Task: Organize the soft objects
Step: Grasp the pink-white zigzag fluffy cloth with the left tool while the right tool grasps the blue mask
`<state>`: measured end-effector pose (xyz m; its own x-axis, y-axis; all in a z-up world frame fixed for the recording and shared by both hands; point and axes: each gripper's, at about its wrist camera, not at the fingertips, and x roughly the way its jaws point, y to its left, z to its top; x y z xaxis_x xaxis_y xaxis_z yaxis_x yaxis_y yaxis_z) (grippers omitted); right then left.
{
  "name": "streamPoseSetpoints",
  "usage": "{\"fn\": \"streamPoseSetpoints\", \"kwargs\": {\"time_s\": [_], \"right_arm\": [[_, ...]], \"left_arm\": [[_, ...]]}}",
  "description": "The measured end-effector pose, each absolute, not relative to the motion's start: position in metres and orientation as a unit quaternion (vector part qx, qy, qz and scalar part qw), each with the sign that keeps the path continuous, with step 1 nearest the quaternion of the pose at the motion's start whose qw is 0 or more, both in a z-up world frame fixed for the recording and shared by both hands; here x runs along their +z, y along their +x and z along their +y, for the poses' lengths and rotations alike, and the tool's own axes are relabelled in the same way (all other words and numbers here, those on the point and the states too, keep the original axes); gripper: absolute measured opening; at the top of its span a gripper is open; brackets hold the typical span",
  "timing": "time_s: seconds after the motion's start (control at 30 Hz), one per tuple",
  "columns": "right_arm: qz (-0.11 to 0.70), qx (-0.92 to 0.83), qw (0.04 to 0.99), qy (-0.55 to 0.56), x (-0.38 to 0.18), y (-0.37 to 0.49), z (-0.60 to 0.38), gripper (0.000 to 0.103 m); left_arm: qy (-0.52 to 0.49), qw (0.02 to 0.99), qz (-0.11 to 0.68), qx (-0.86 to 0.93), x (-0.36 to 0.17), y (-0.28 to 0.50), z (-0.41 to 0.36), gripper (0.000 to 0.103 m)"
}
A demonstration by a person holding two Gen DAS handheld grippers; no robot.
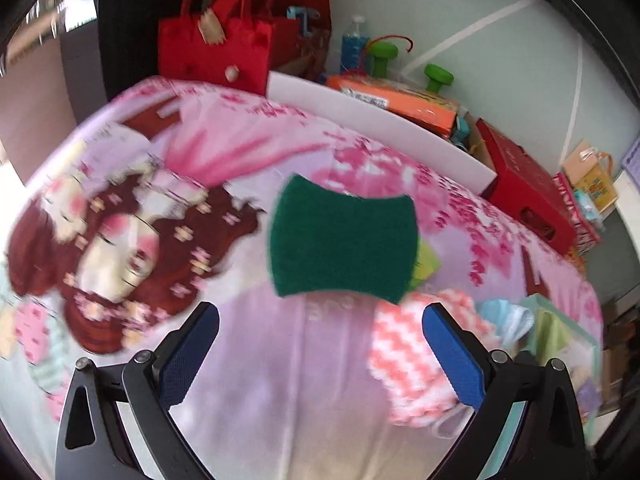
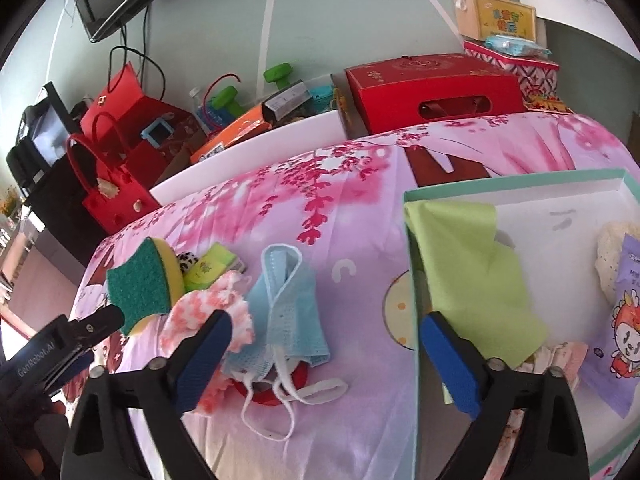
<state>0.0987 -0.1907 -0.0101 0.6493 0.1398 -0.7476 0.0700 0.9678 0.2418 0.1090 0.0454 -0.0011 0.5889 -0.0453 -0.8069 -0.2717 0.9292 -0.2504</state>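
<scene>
Bedsheet, floral pink, wall pale green

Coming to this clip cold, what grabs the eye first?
The green-topped yellow scrubbing sponge dominates, lying on the pink floral anime-print bedsheet just ahead of the open left gripper. Beside it lie a pale blue face mask and, right, a mint-rimmed white box holding a lime-green cloth.

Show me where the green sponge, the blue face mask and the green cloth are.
green sponge (image 1: 344,240), left wrist view, middle of its dark green scouring face
blue face mask (image 2: 286,300), right wrist view, folded blue body
green cloth (image 2: 468,268), right wrist view, centre of the sheet
</scene>
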Motion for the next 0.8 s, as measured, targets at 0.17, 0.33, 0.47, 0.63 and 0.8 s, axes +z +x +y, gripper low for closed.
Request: {"fn": "streamPoseSetpoints", "kwargs": {"time_s": [0.17, 0.33, 0.47, 0.63, 0.8], "right_arm": [[0.414, 0.015, 0.901, 0.129, -0.008, 0.098, -0.196, 0.092], [0.413, 0.012, 0.901, 0.129, -0.008, 0.097, -0.200, 0.085], [0.413, 0.013, 0.901, 0.135, -0.008, 0.097, -0.202, 0.082], [0.410, 0.020, 0.902, 0.132, -0.008, 0.097, -0.199, 0.082], [0.410, 0.023, 0.902, 0.130, -0.007, 0.097, -0.197, 0.077]], "left_arm": [[-0.196, 0.862, 0.467, 0.030, -0.012, 0.118, 0.030, 0.101], [-0.217, 0.852, 0.477, -0.001, -0.022, 0.122, 0.016, 0.086], [-0.226, 0.842, 0.490, -0.027, -0.028, 0.126, 0.008, 0.072], [-0.255, 0.828, 0.495, -0.060, -0.033, 0.127, 0.004, 0.049], [-0.263, 0.823, 0.497, -0.074, -0.034, 0.128, 0.002, 0.024]]}}
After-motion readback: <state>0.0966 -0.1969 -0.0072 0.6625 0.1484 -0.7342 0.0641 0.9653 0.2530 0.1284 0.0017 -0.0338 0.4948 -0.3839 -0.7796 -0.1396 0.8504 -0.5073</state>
